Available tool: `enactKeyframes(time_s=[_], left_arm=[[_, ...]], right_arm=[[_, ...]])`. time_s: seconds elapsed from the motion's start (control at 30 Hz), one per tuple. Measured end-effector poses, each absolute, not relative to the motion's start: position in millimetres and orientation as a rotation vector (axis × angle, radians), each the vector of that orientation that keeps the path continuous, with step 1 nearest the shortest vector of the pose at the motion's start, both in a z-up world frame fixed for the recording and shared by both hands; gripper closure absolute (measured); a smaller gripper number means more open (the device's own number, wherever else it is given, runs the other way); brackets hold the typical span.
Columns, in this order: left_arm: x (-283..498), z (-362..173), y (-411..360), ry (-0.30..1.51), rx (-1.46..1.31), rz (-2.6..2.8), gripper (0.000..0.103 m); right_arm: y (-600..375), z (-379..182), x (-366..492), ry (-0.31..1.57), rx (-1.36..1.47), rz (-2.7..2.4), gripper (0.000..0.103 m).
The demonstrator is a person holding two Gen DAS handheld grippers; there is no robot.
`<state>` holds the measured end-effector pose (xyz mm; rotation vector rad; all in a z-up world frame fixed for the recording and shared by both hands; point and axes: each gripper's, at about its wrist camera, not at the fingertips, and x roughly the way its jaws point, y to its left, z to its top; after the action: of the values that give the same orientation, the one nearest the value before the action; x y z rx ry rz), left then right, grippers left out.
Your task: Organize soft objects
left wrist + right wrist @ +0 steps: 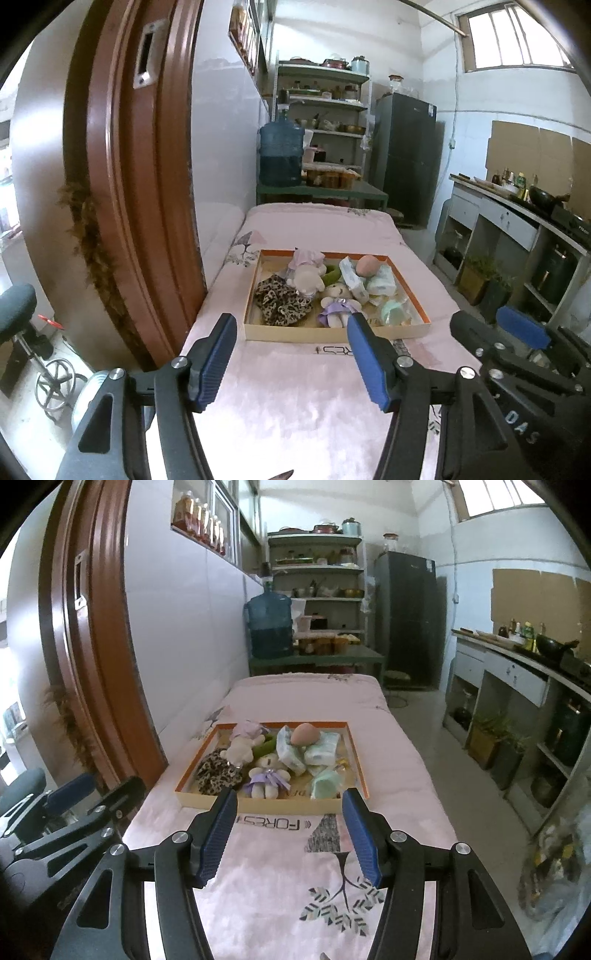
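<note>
Left wrist view: our left gripper (291,325) hangs with blue pads apart, empty. Beyond it, a shallow orange-rimmed cardboard tray (332,333) on the pink printed bedspread (295,398) holds a leopard-print scrunchie (280,302), a purple-dressed plush bear (338,301) and a mint-green pouch (393,312). Our right gripper (290,801) is likewise apart, empty.

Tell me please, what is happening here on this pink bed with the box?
A person holds two grippers over a pink cover. Both the left gripper and the right gripper are open and empty, pointing toward a shallow orange-rimmed box. The box holds soft things: a leopard-print scrunchie, two small plush bears, the nearer one in a purple dress, a pink egg-shaped sponge and some pale packets. Nothing is gripped yet.
</note>
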<state>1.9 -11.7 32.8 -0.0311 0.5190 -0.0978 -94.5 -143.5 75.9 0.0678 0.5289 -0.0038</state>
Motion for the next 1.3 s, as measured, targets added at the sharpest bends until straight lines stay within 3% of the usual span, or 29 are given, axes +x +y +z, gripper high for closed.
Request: enactKeyframes(time_s=[1.3], left_arm=[[-27,47,-8,0.498,-0.024,-0.065,0.041]], right_arm=[[-137,92,-120,0.491,0.073,0.005,0.042]])
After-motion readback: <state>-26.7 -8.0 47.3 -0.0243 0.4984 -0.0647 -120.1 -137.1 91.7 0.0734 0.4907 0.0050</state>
